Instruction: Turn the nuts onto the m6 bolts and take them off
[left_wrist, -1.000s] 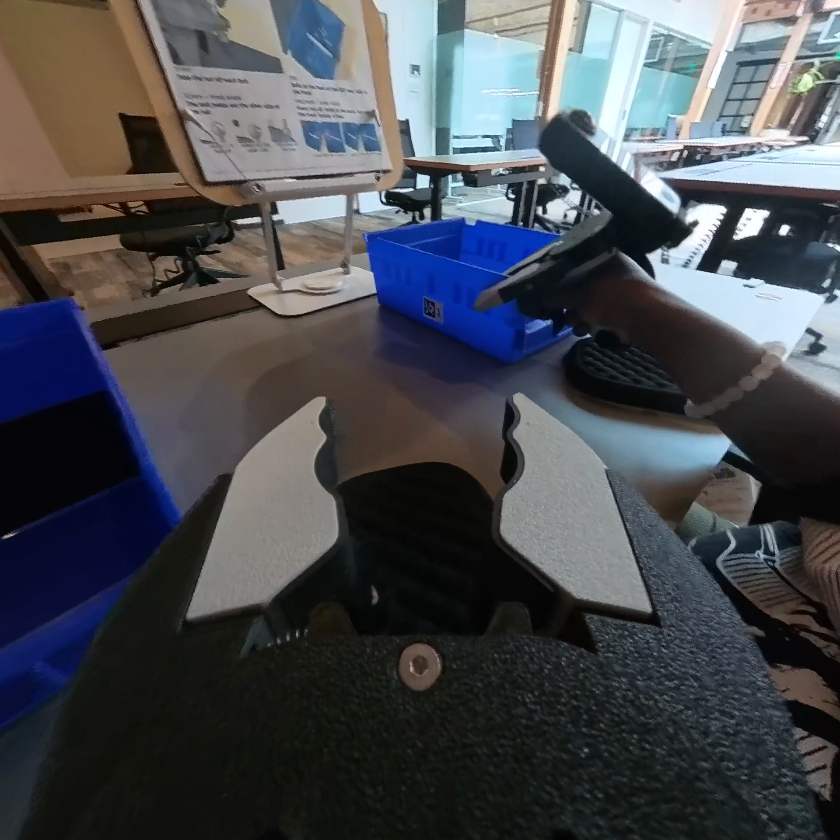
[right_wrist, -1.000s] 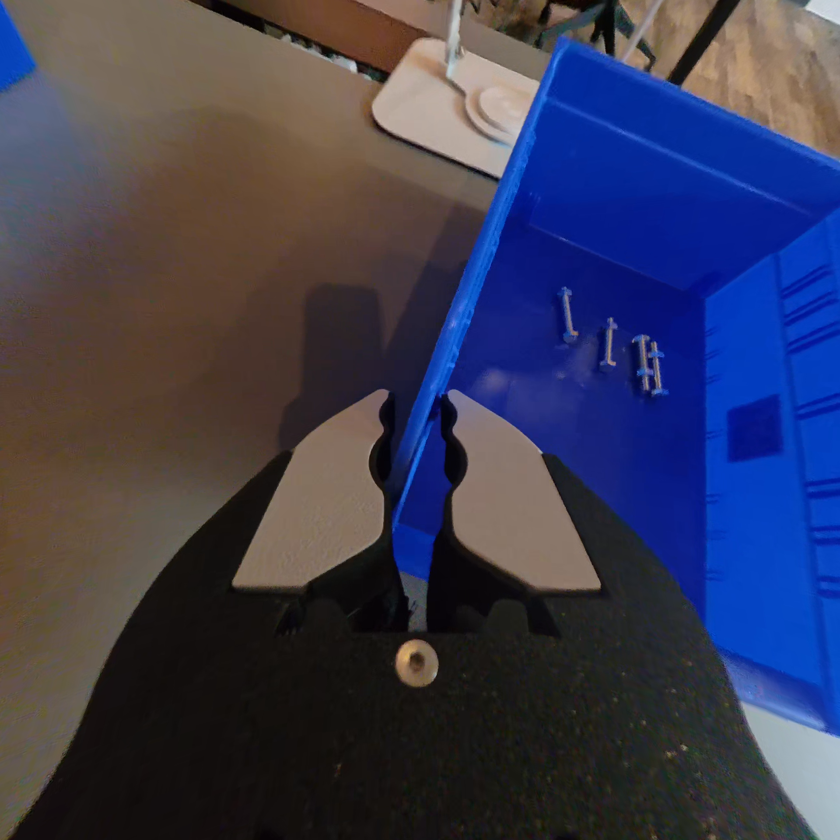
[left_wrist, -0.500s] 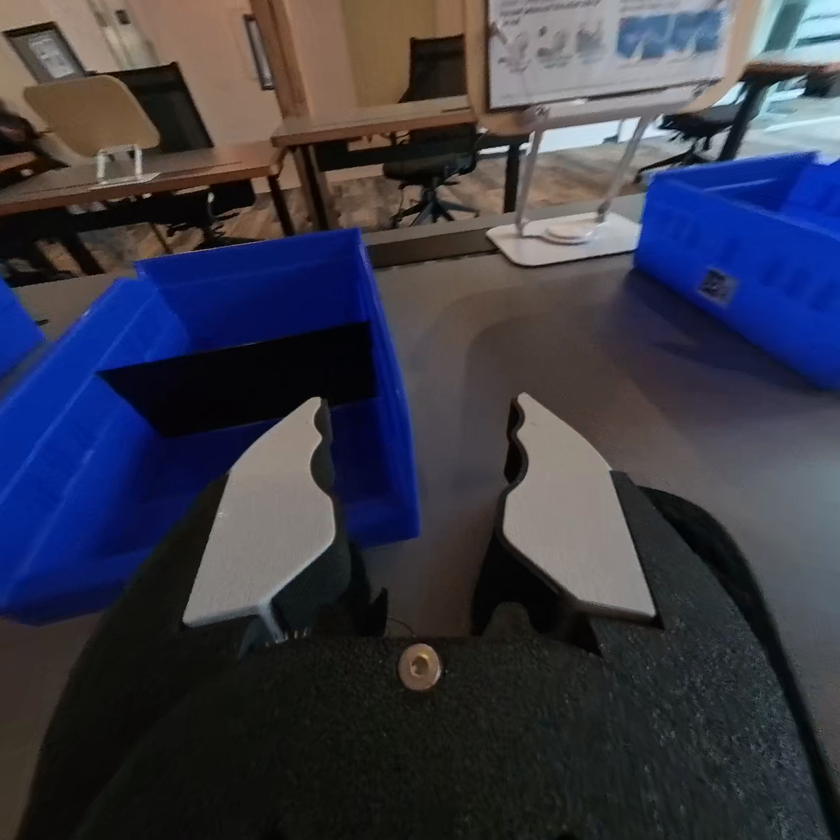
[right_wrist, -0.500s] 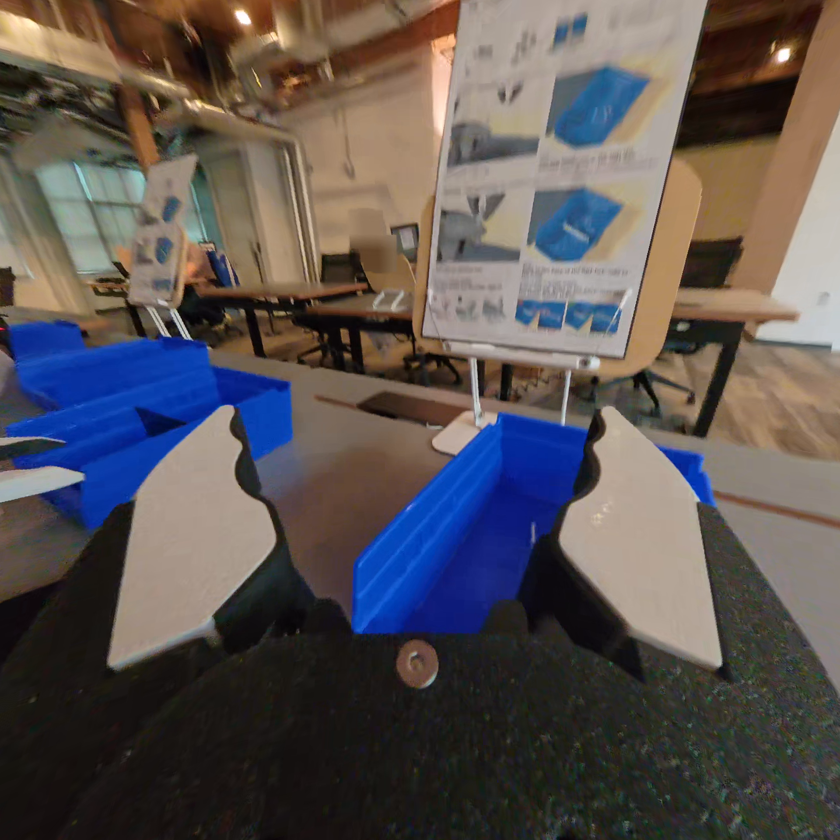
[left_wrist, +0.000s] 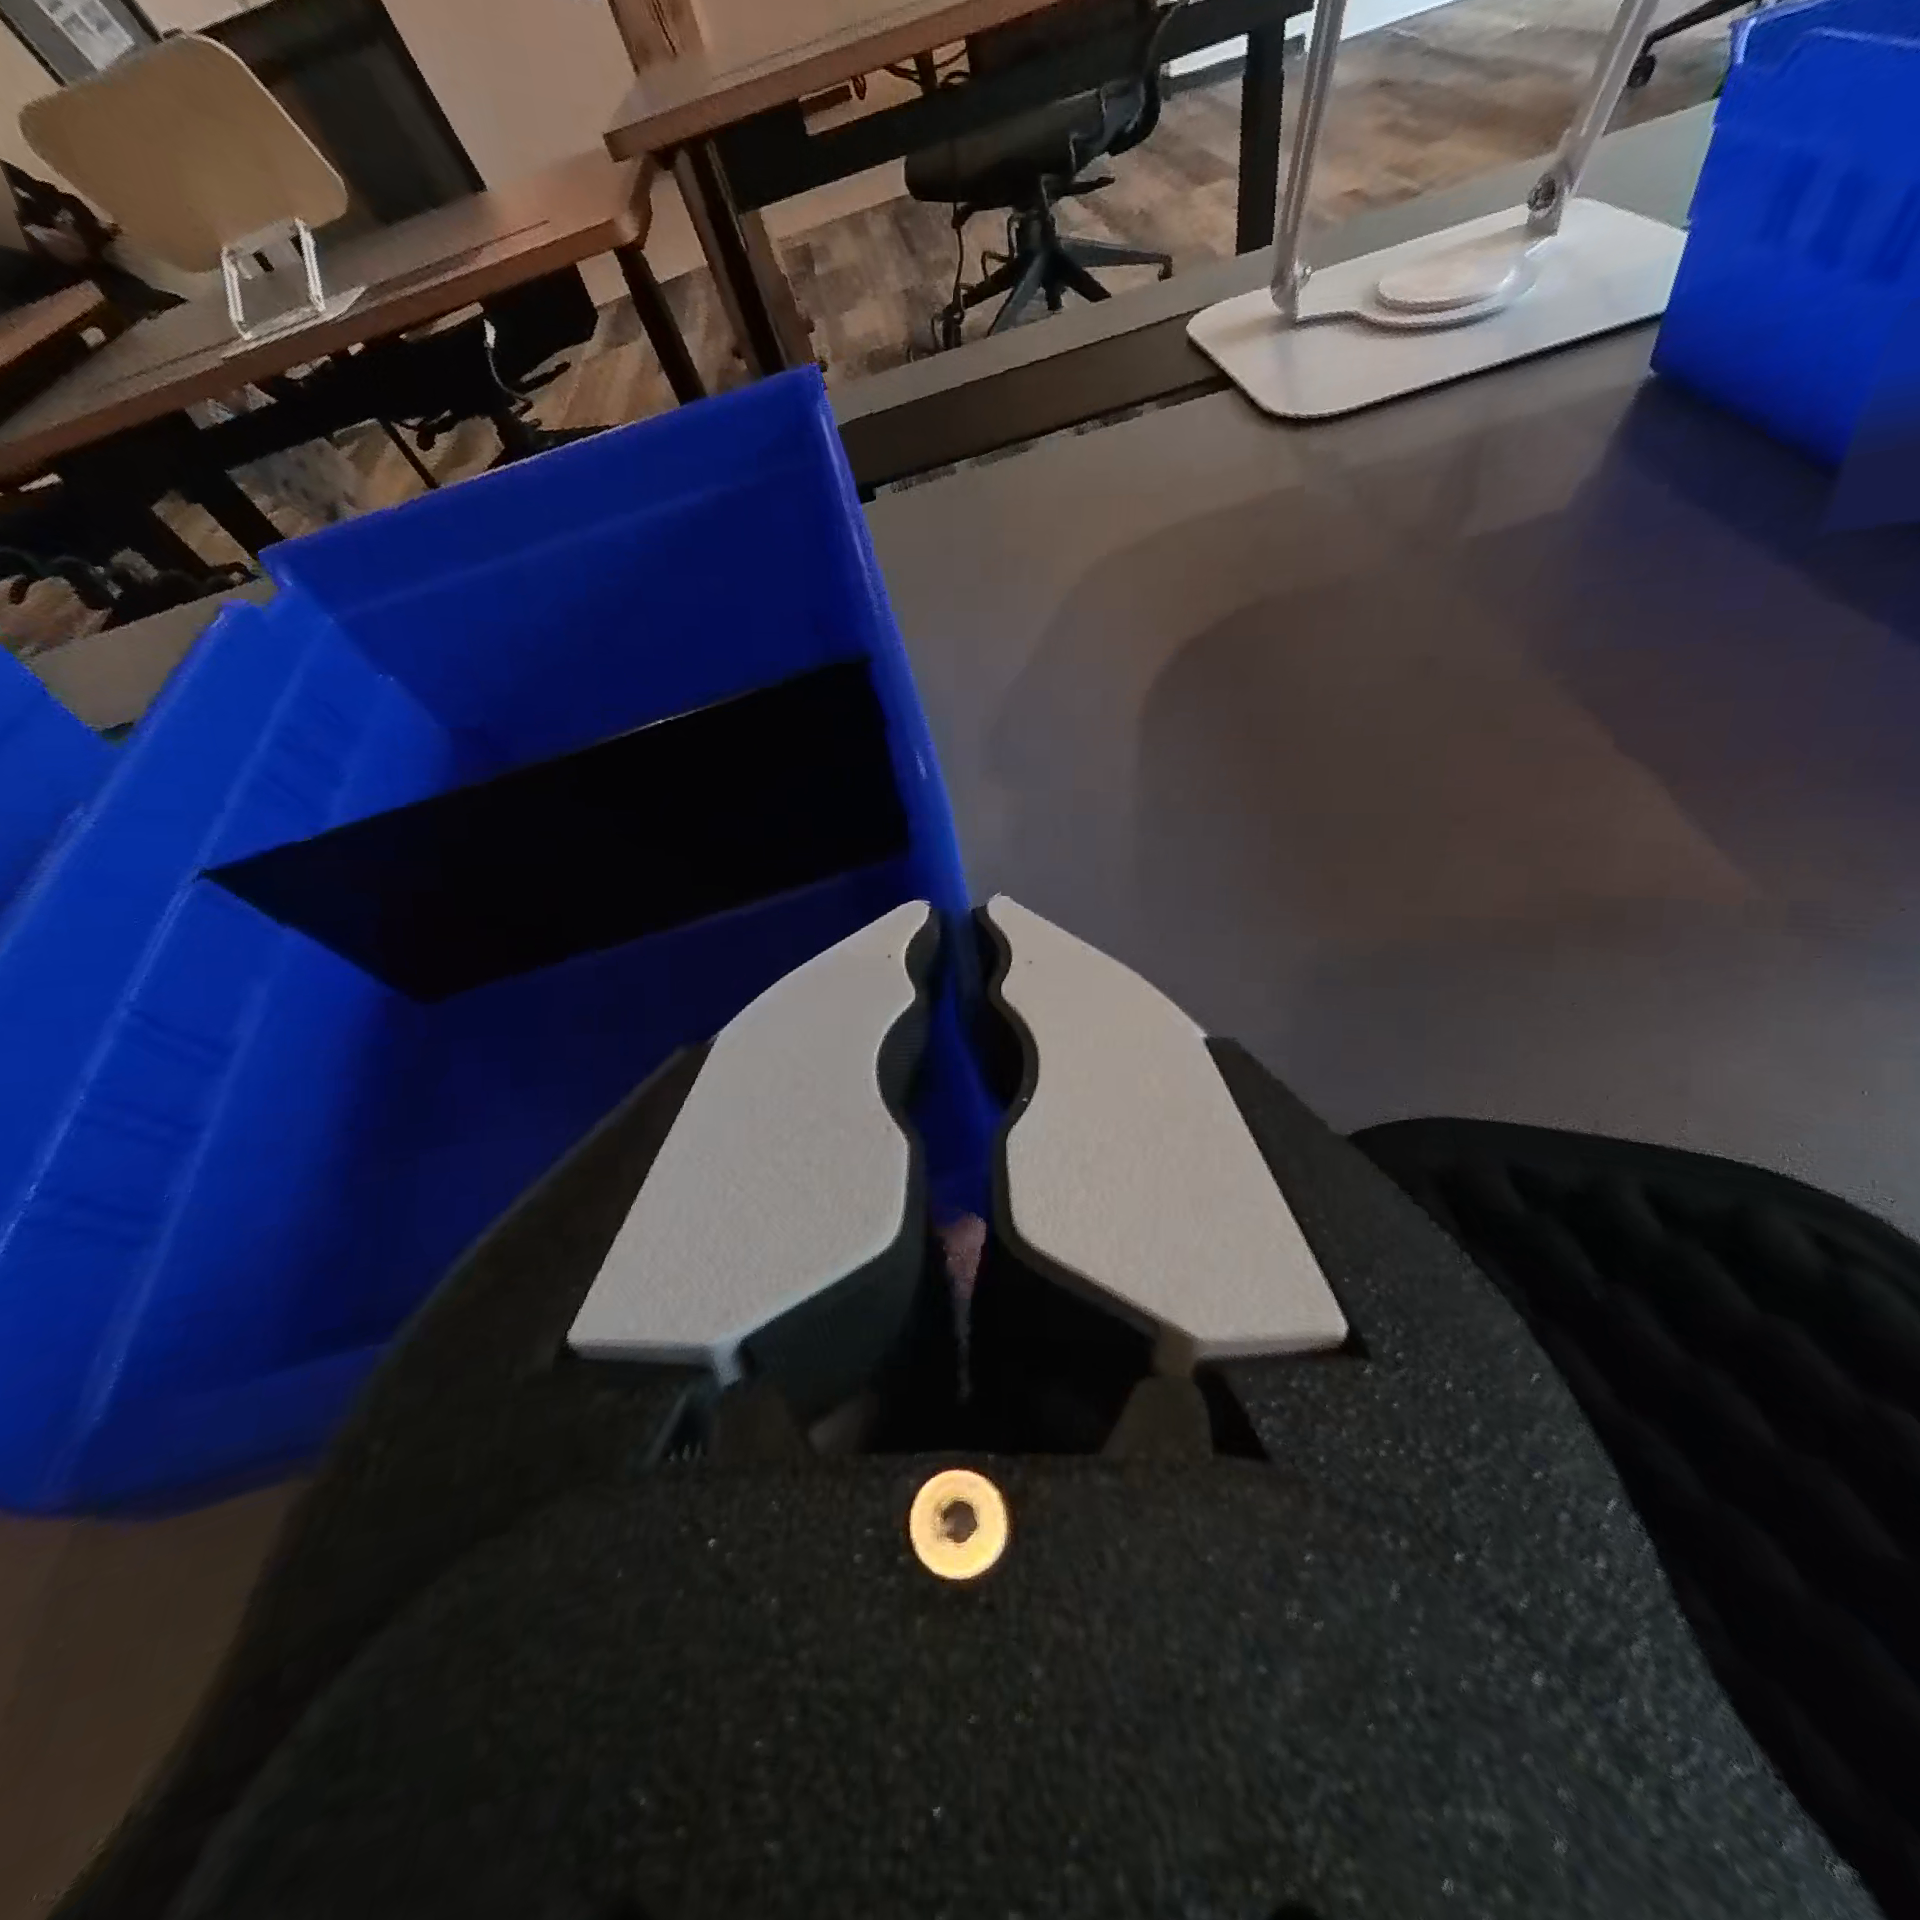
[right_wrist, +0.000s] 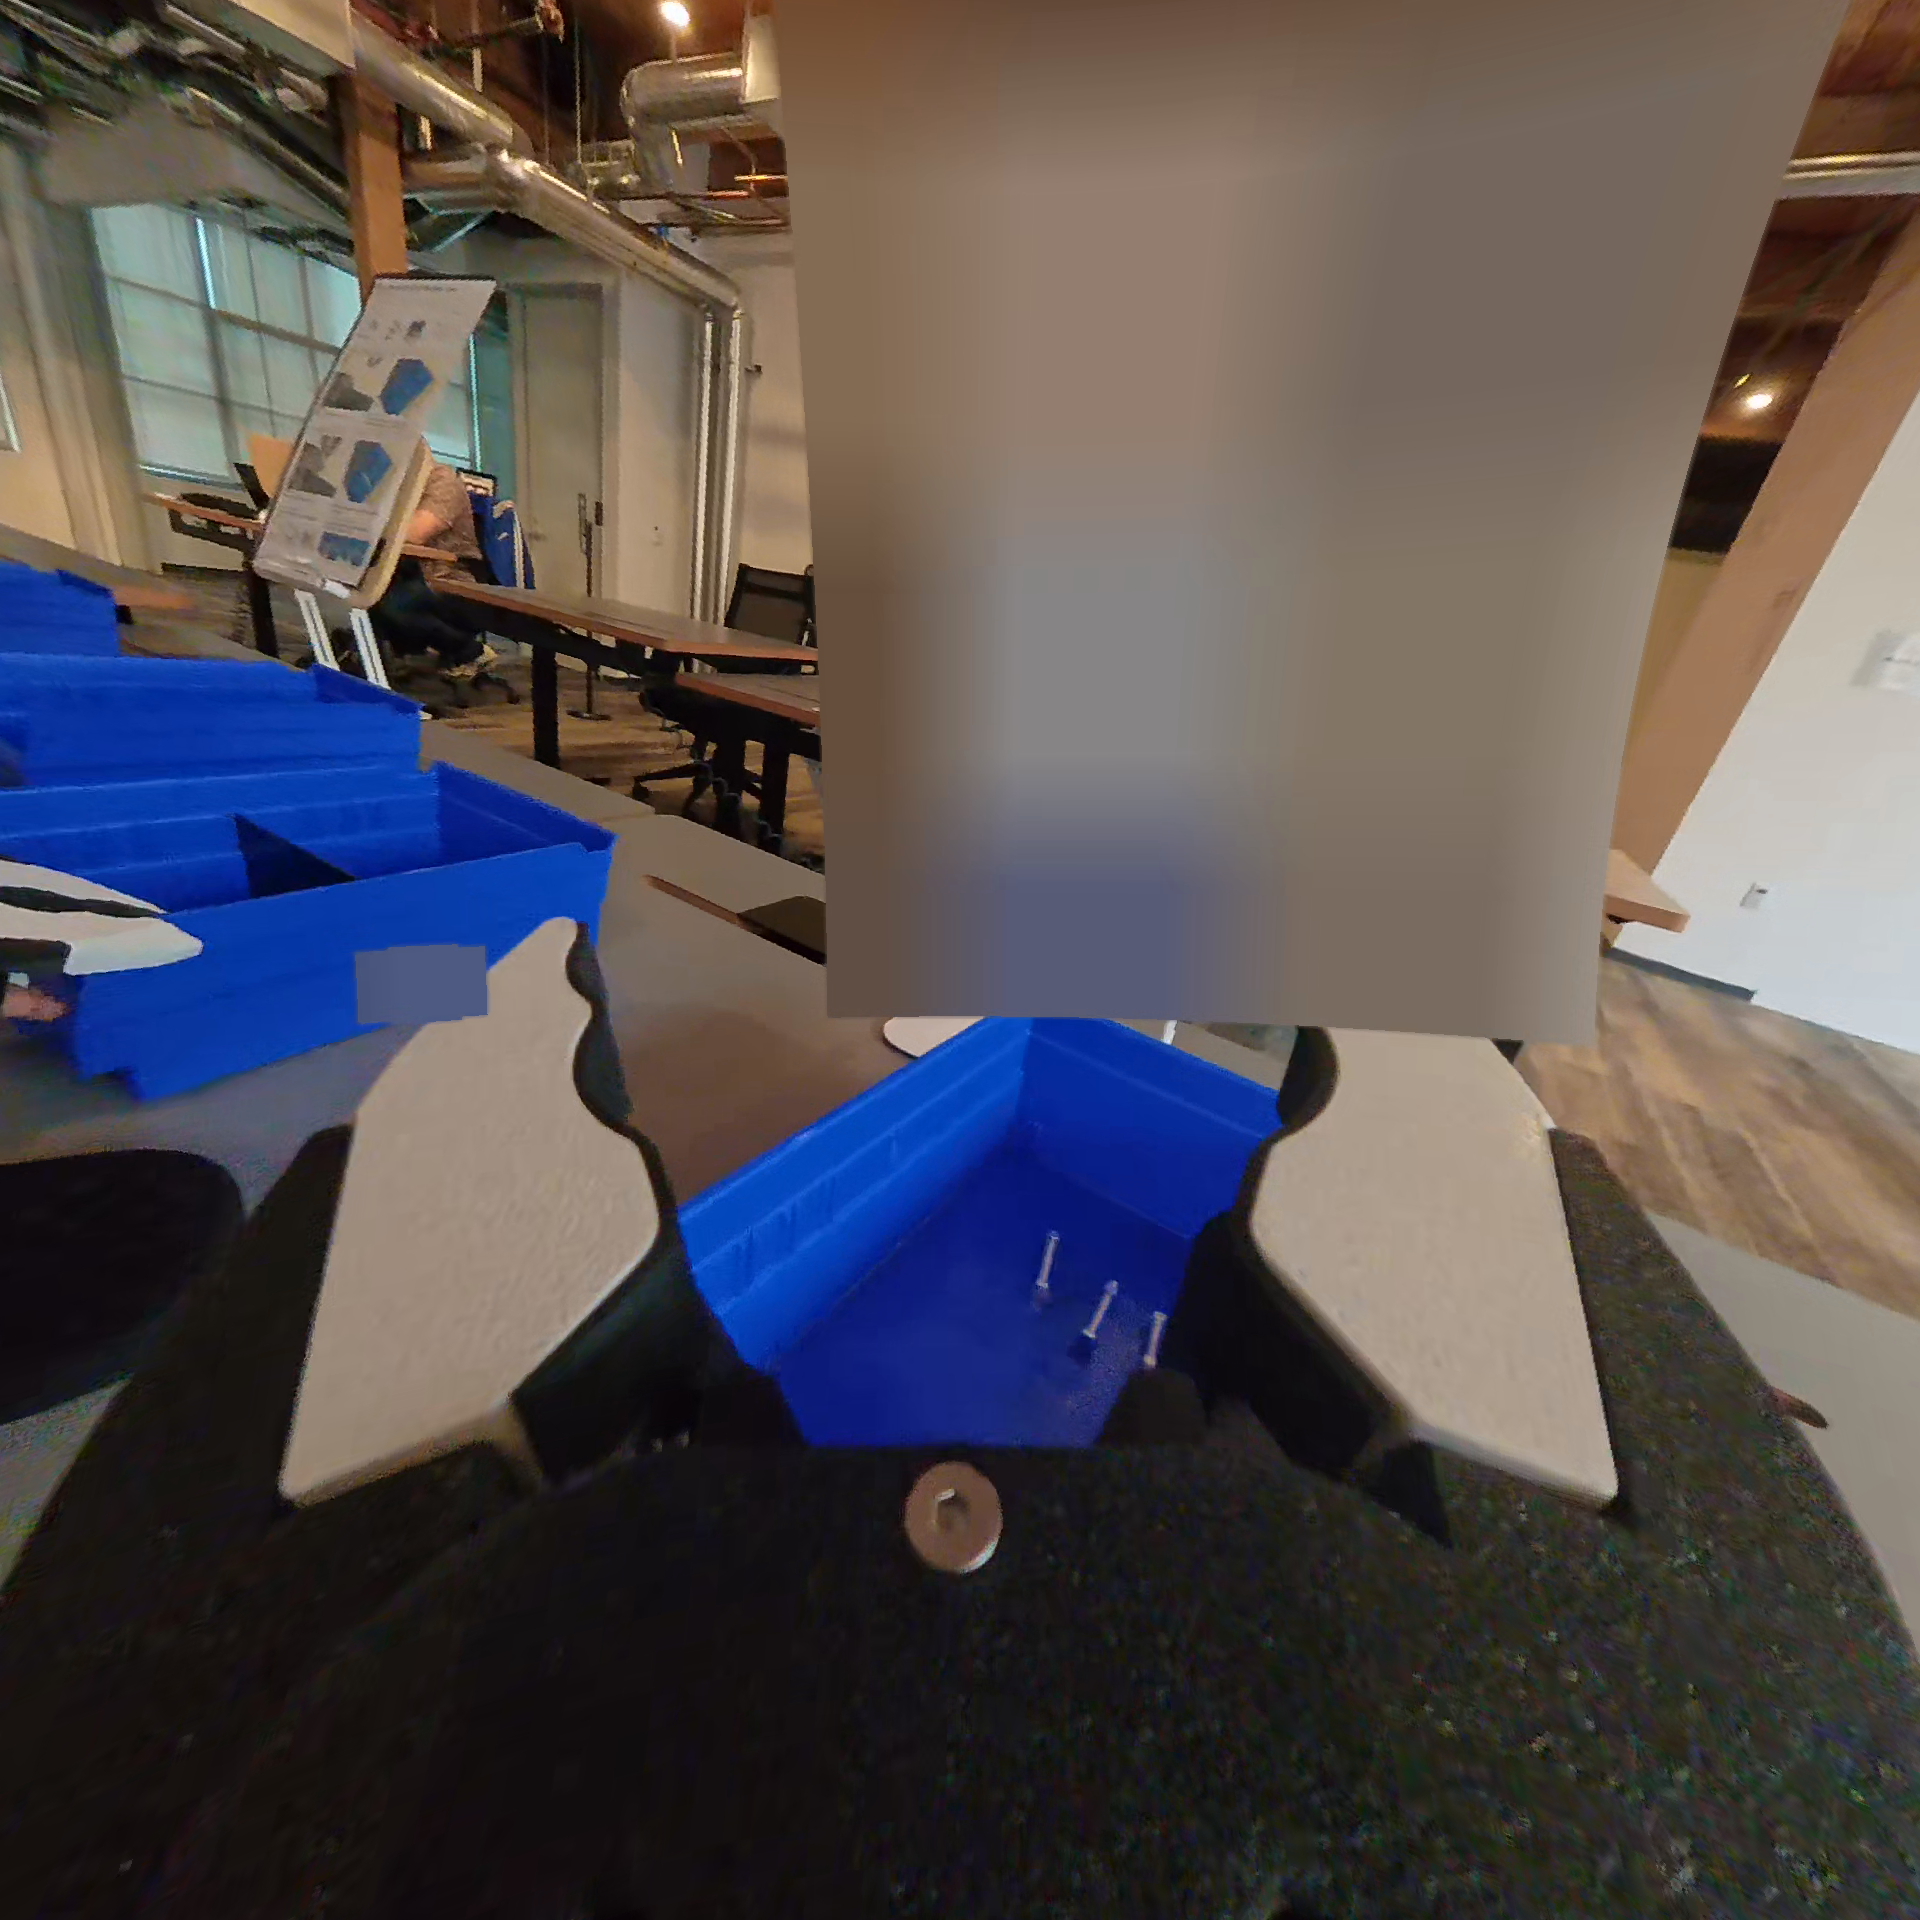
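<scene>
My left gripper (left_wrist: 956, 920) is shut on the right side wall of a blue bin (left_wrist: 571, 623) that has a black divider (left_wrist: 561, 831) across it. The wall runs up between both pads. This gripper also shows at the far left of the right wrist view (right_wrist: 104, 935), at that bin's wall (right_wrist: 260, 997). My right gripper (right_wrist: 940, 1039) is wide open and empty above a second blue bin (right_wrist: 883, 1174). A few silver bolts (right_wrist: 1101, 1309) lie on that bin's floor. No nut can be made out.
Both bins stand on a dark grey table (left_wrist: 1455, 831). A white sign stand's base (left_wrist: 1455, 312) sits at the table's back edge, beside the second bin (left_wrist: 1808, 260). A black mesh mat (left_wrist: 1662, 1299) lies near the front. More blue bins (right_wrist: 156, 717) stand at the left. The grippers' ends are close to 45 cm from one another.
My left gripper swung left to the divided bin and shut on its right wall. My right gripper let go of the bolt bin's wall, opened wide and tipped up.
</scene>
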